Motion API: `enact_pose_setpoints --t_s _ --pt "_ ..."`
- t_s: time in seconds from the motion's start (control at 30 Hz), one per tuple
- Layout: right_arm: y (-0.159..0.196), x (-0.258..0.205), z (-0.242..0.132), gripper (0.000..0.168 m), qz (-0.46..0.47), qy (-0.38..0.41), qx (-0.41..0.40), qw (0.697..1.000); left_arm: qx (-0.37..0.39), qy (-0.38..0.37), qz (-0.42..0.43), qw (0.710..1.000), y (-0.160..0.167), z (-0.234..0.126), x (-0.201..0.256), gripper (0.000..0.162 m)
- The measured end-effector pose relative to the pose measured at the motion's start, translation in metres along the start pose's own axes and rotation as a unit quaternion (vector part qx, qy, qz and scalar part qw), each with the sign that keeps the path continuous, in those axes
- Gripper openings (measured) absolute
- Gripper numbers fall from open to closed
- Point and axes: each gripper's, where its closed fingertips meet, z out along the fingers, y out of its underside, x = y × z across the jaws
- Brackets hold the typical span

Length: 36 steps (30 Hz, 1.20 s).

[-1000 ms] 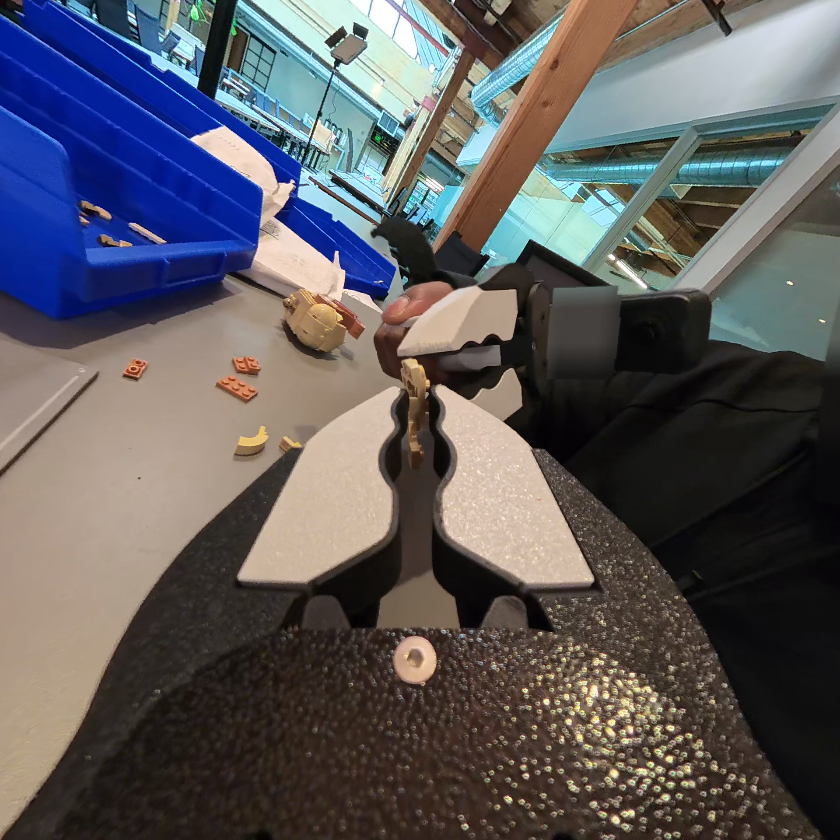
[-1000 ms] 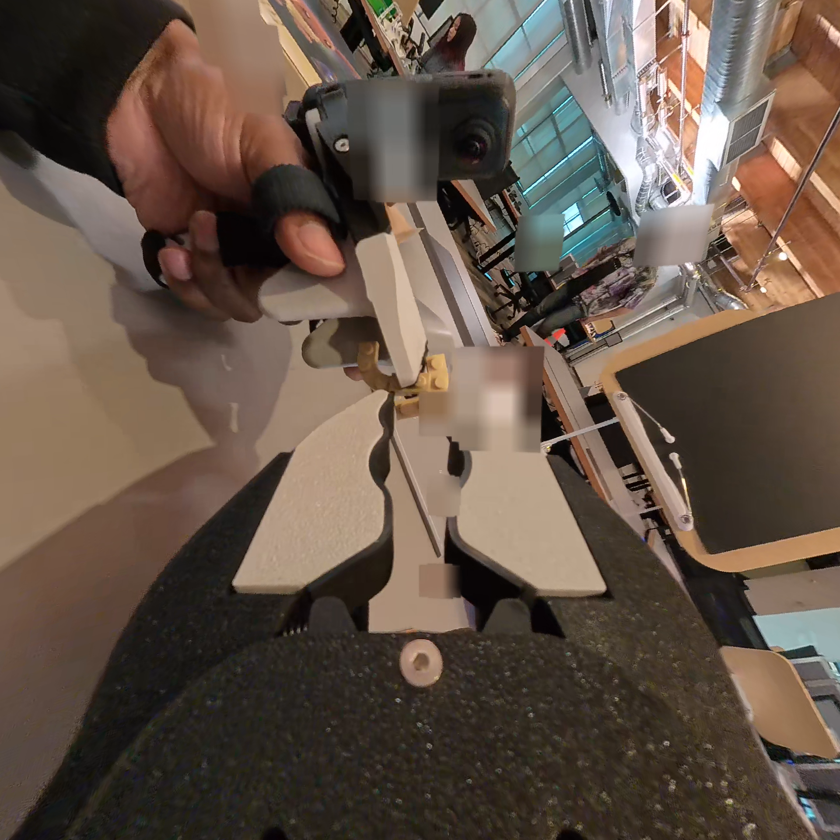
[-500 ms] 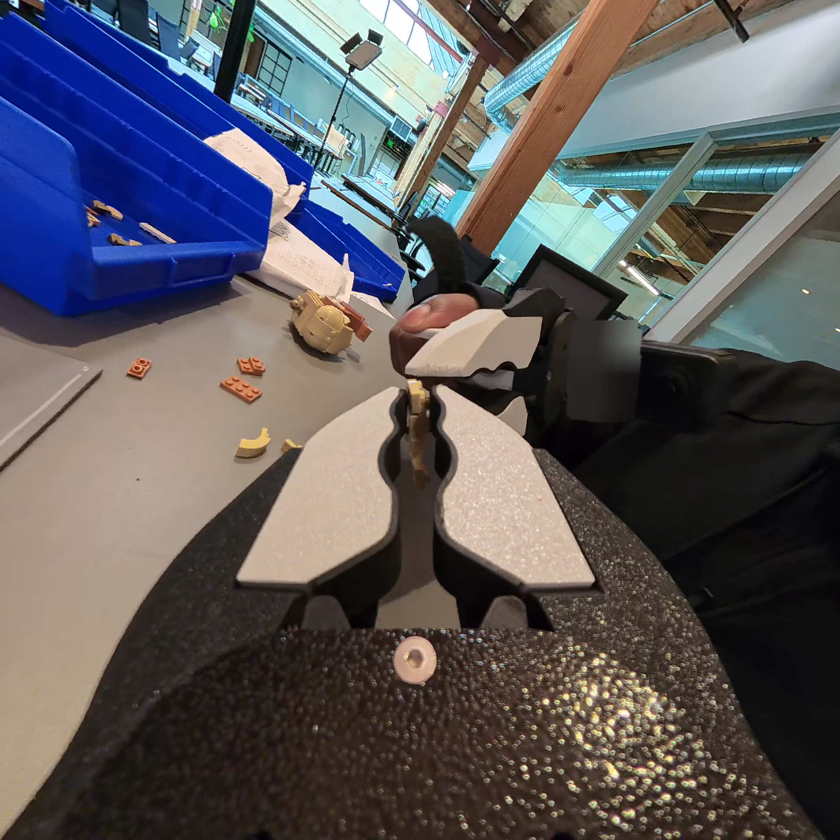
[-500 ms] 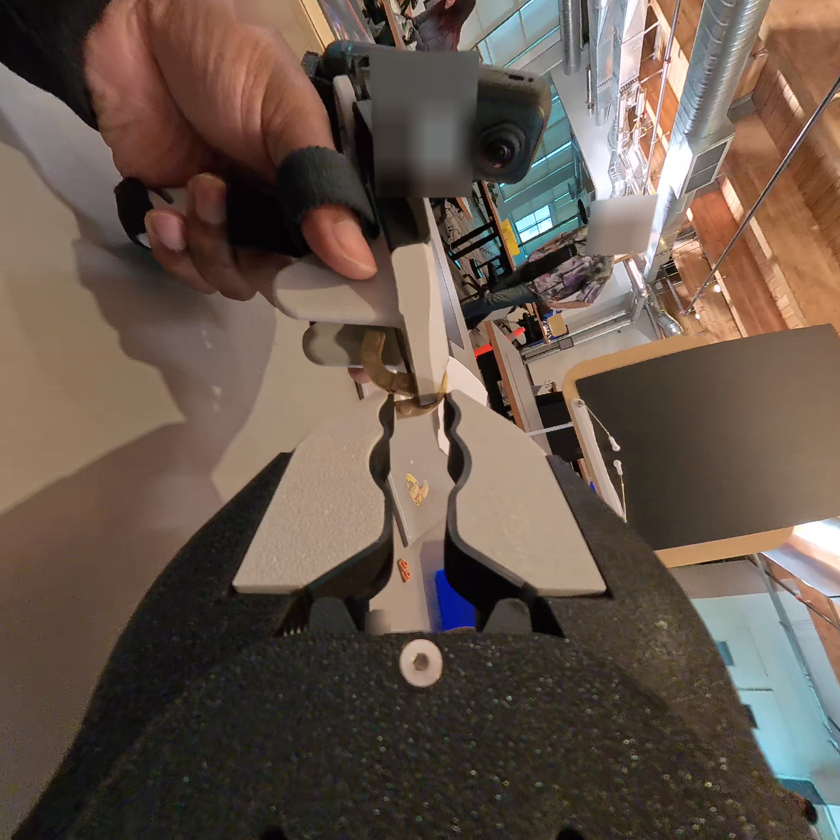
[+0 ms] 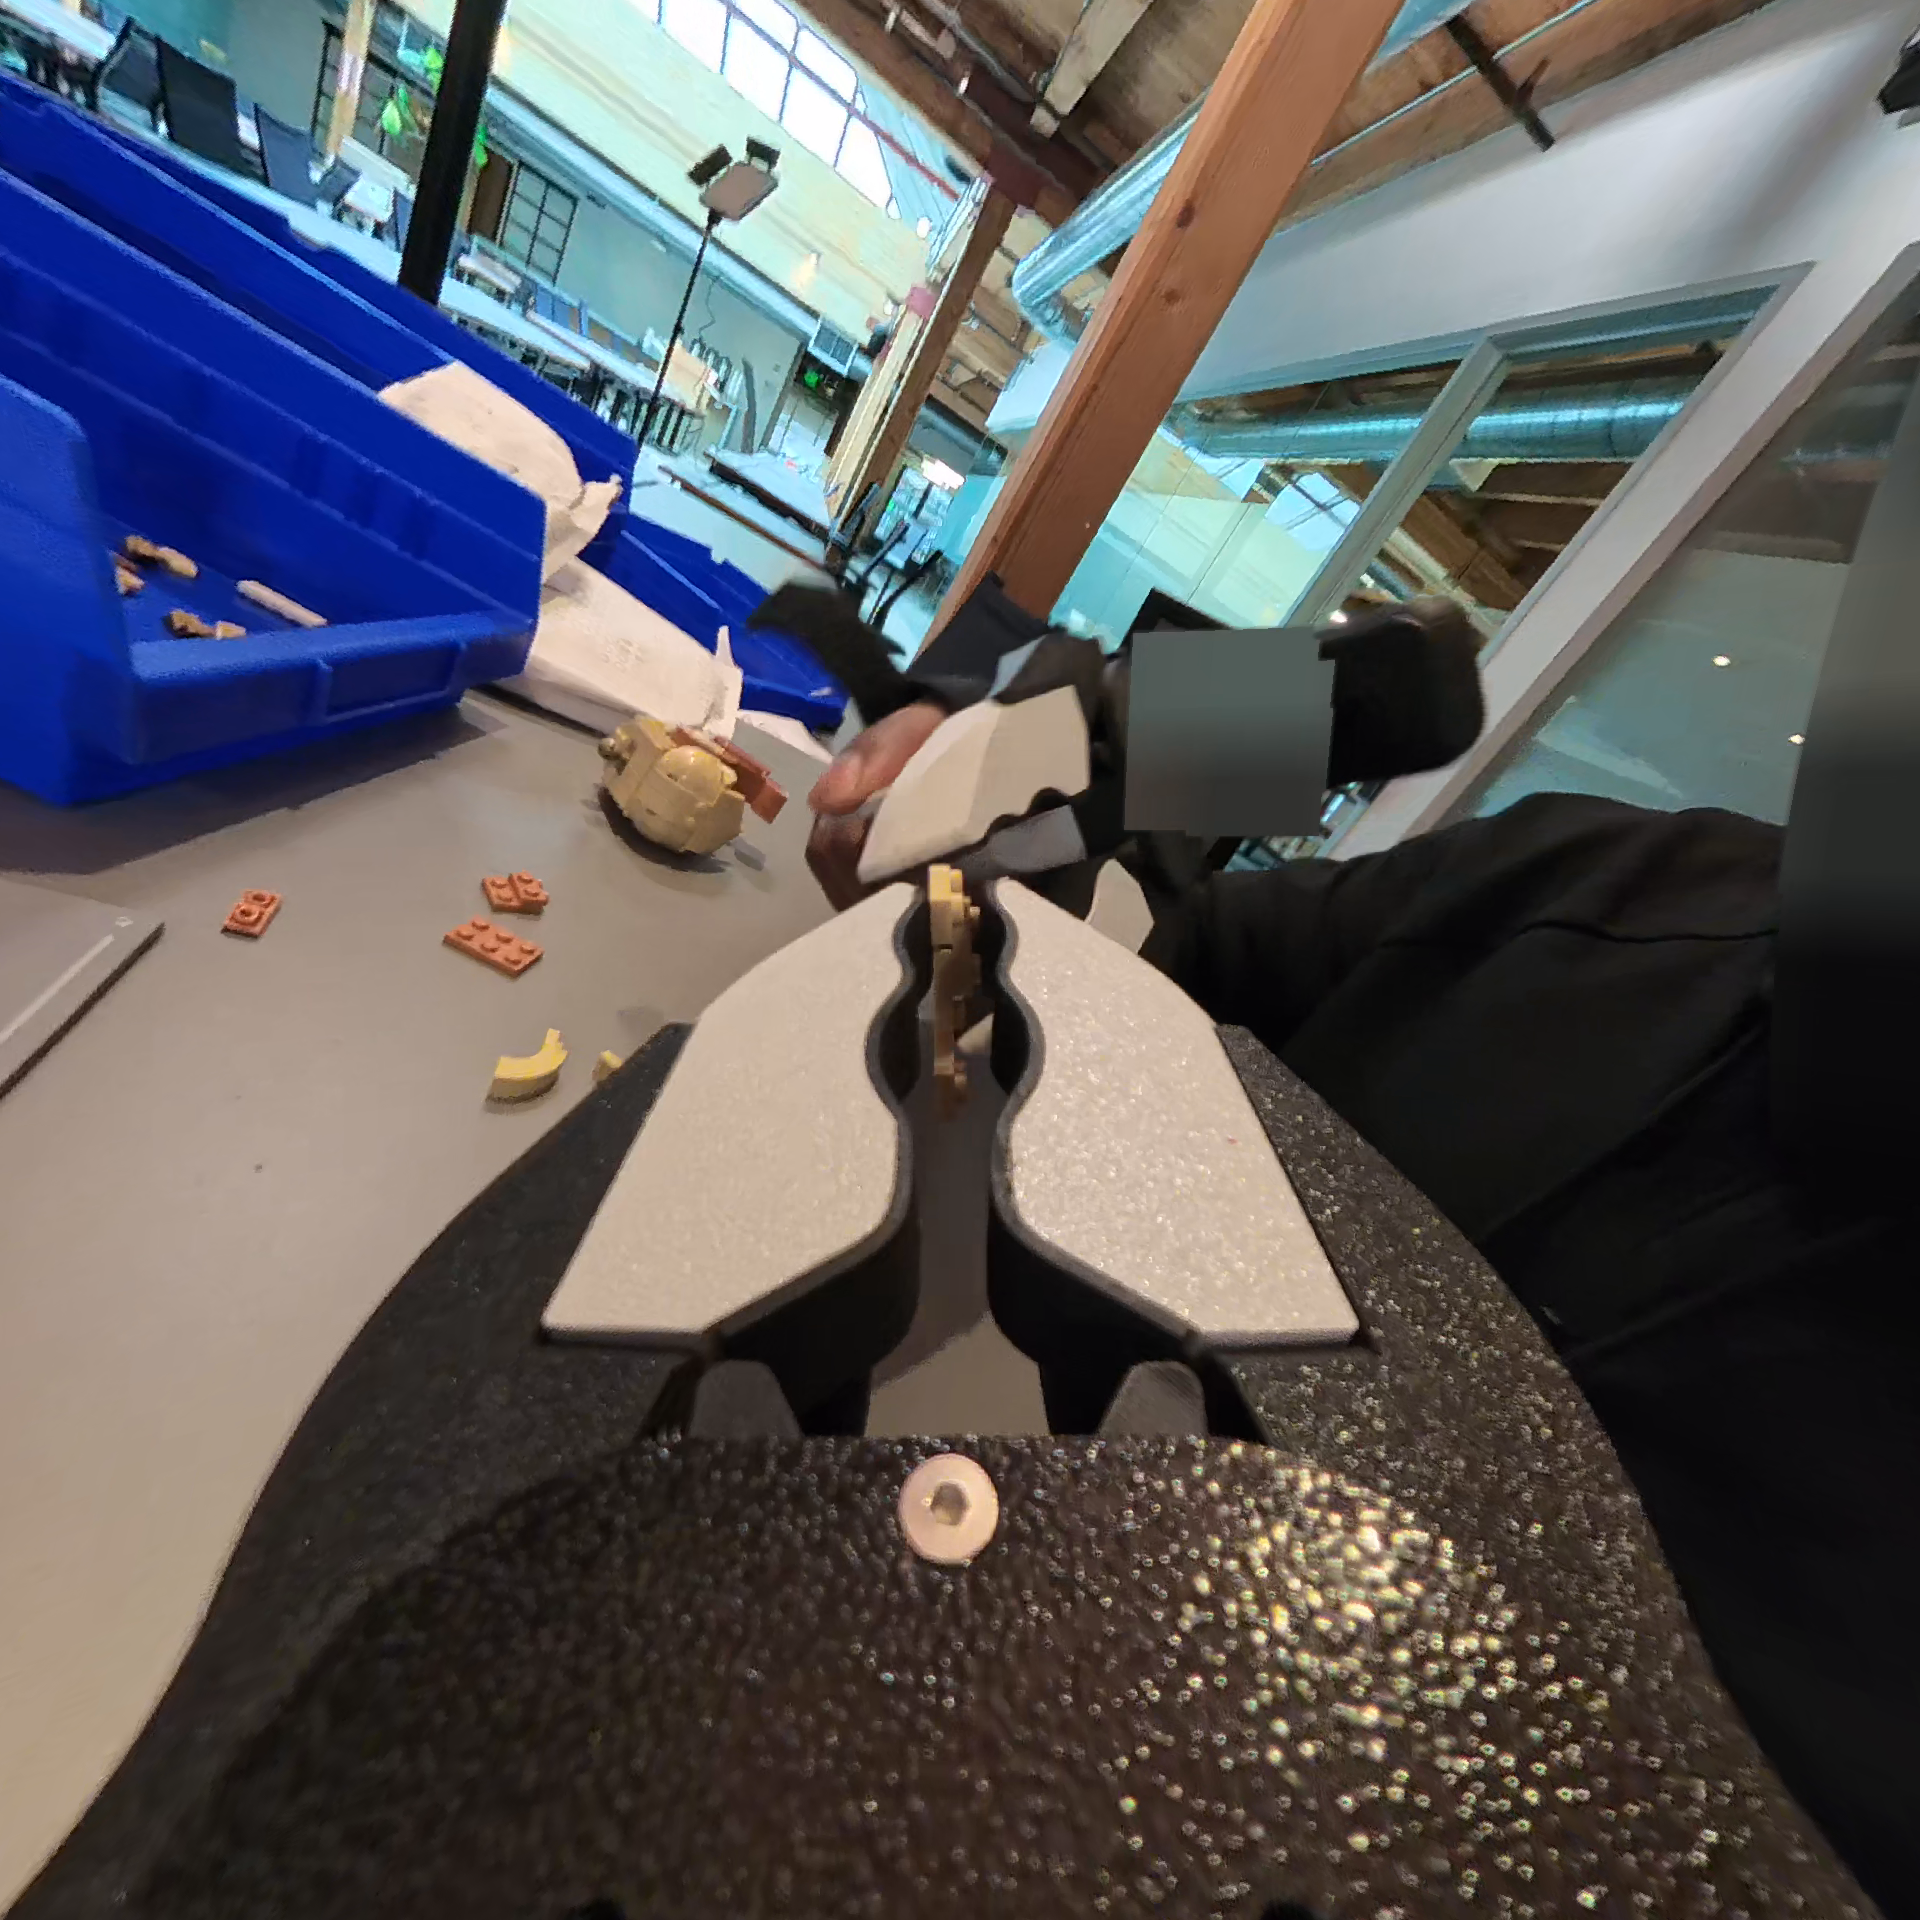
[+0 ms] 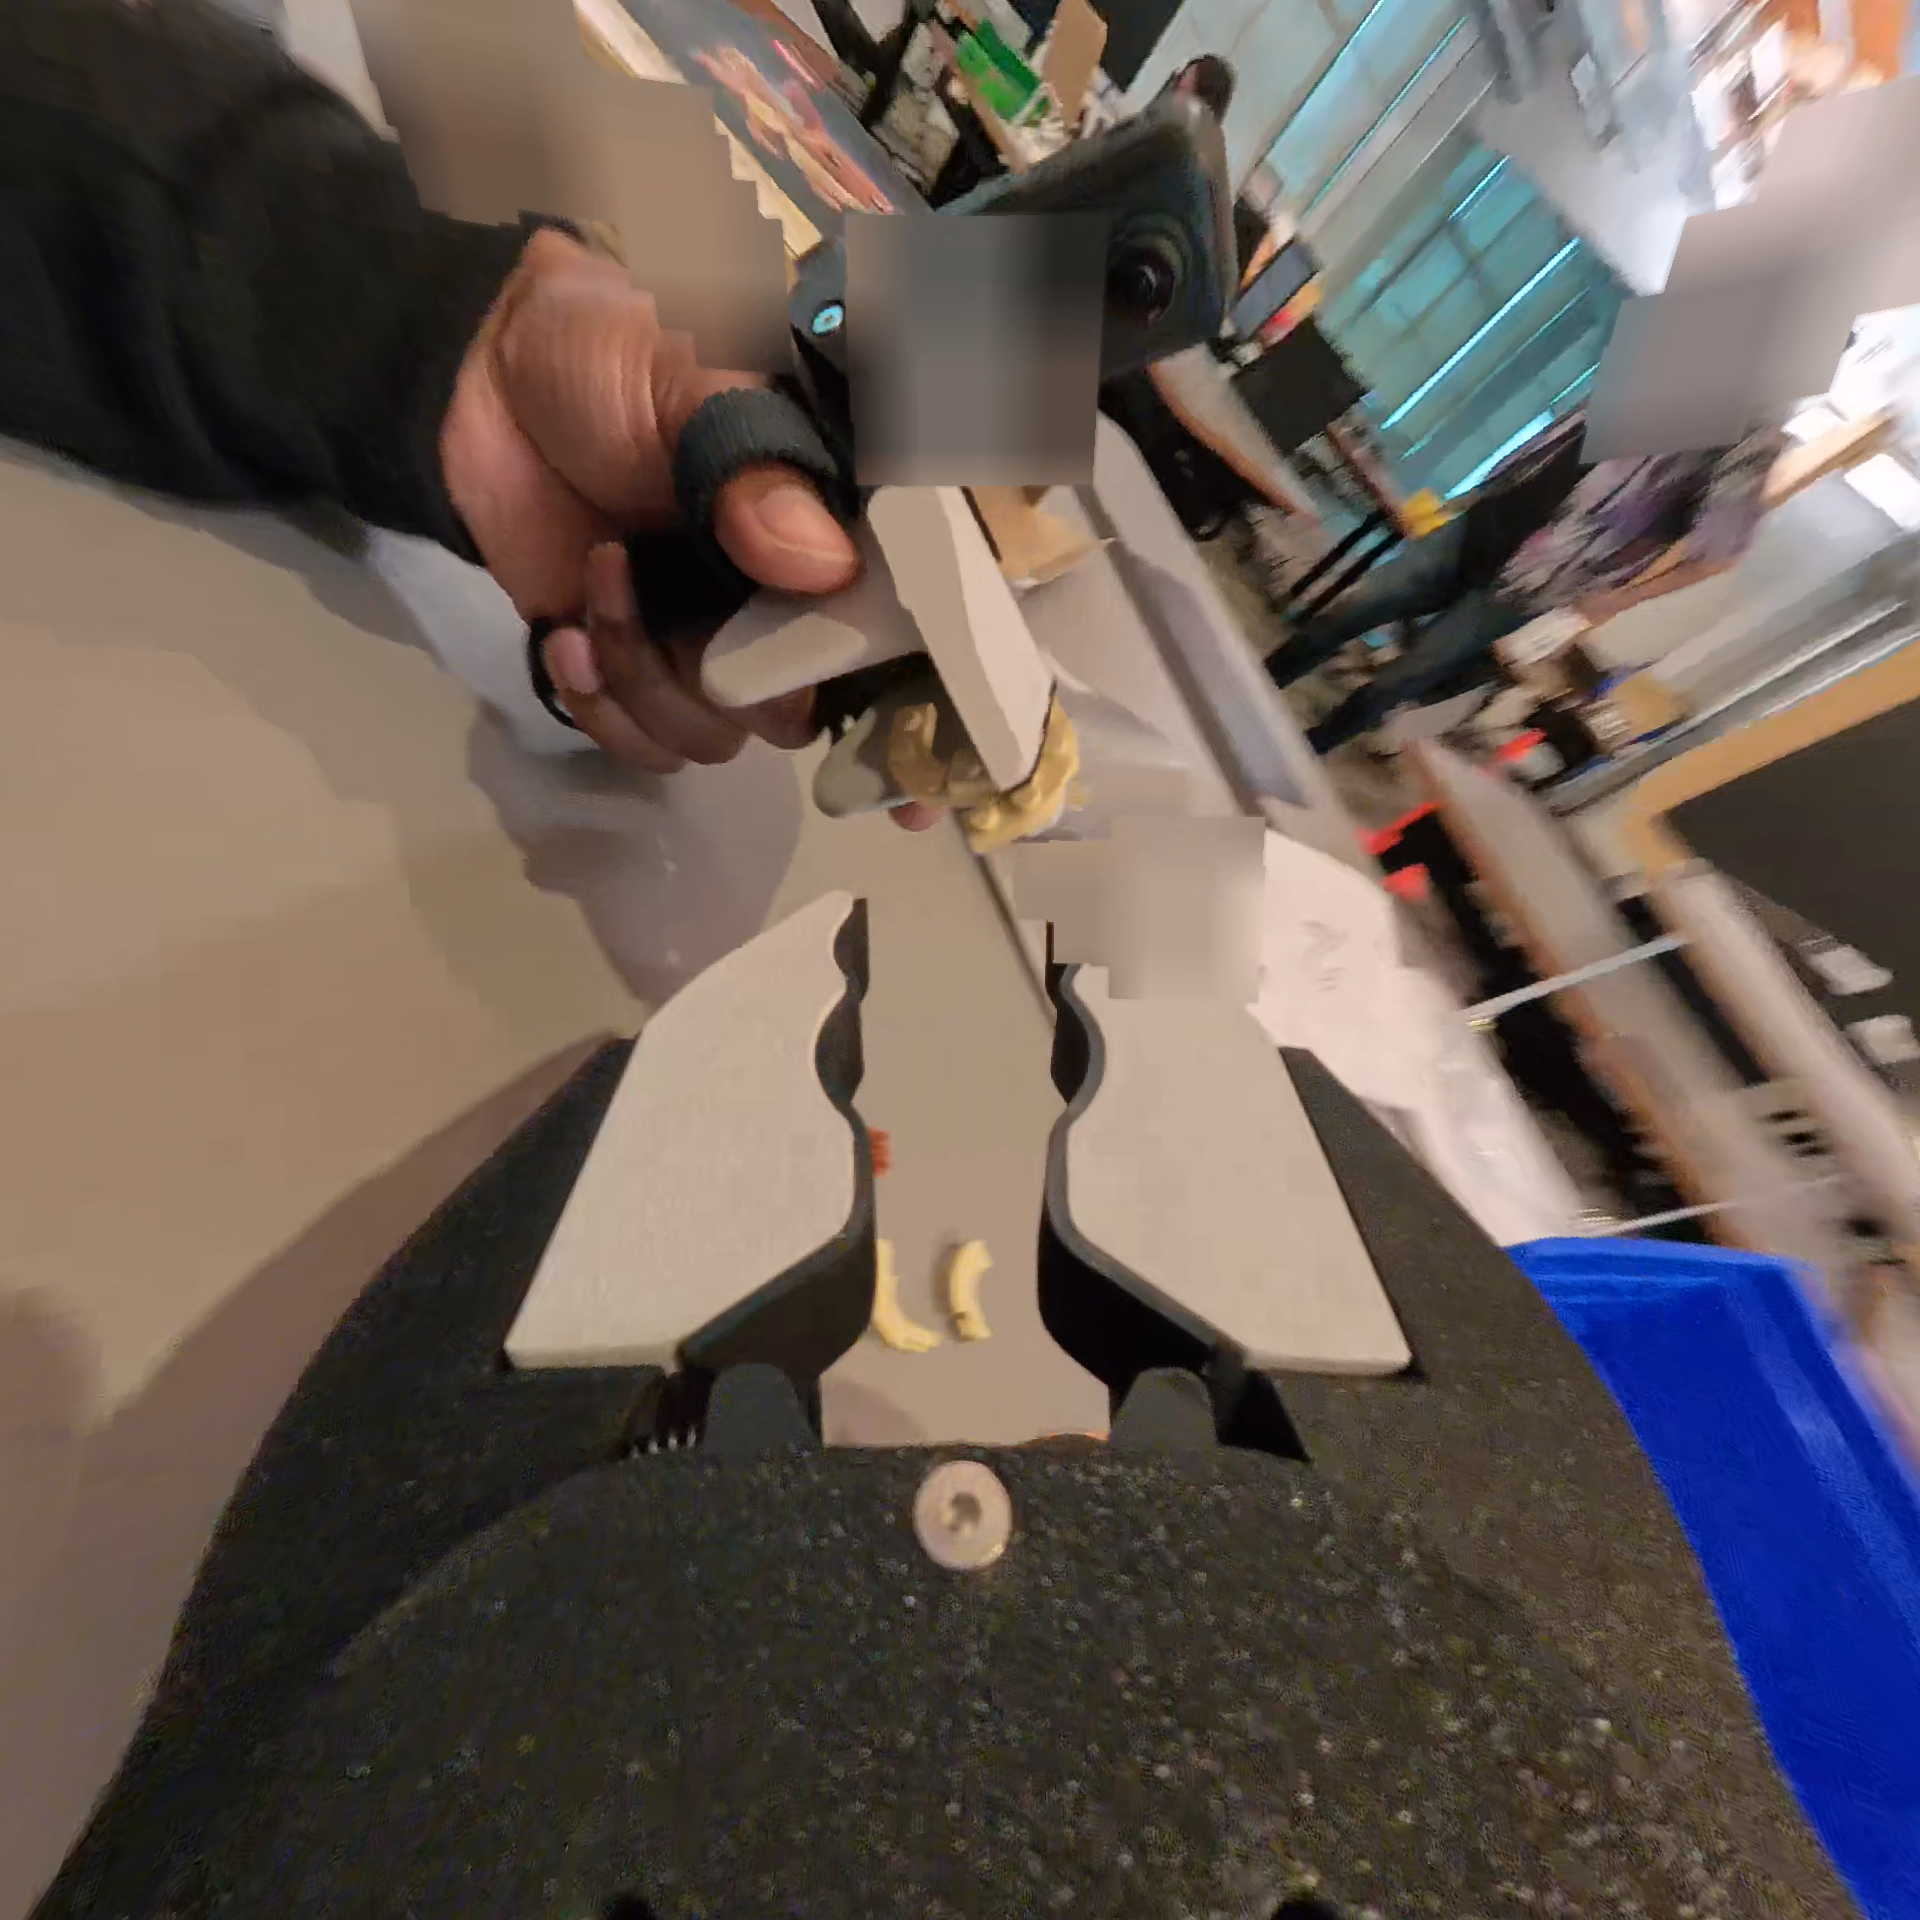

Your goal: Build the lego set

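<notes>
A thin tan lego assembly [image 5: 951,977] stands on edge, pinched between the pressed-together fingers of the left tool [image 5: 948,904], held above the grey table [image 5: 260,1143]. From the right wrist view the same tan piece [image 6: 1023,795] shows at the tips of that tool, which a person's hand [image 6: 623,499] grips by its handle. The right tool [image 6: 961,956] has its fingers spread with nothing between them; its tips sit just short of the tan piece and do not touch it. In the left wrist view the right tool's fingers [image 5: 956,790] hover just above the top of the held piece. On the table behind lies a rounded tan lego model with a brown part [image 5: 681,784]. Nearer lie three small orange plates [image 5: 494,945], one of them set apart to the left, and a curved yellowish piece [image 5: 528,1070] close to the left tool's body. Blue bins [image 5: 301,665] stand along the far edge of the table, the nearest holding a few tan bits [image 5: 192,592], and crumpled white paper [image 5: 613,634] rests against them.
</notes>
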Motion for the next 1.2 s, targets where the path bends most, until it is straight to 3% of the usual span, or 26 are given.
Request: enact_pose_setpoints --t_s 0.17,0.4,0.73,1.2 --pt "-0.01 -0.007 0.0 0.031 0.189 -0.07 0.028 0.979 0.057 0.018 0.013 0.998 -0.014 0.006 0.011 0.008" --pt "-0.035 -0.013 -0.016 0.025 0.397 -0.143 0.124 0.898 0.086 0.022 0.046 0.995 -0.01 0.02 0.028 0.008" --pt "-0.033 -0.013 -0.022 0.017 0.417 -0.132 0.141 0.888 0.08 0.026 0.06 0.995 -0.006 0.023 0.03 0.008" --pt "-0.031 -0.006 -0.027 0.013 0.476 -0.111 0.17 0.856 0.086 -0.007 0.152 0.985 -0.004 0.03 0.033 0.008"
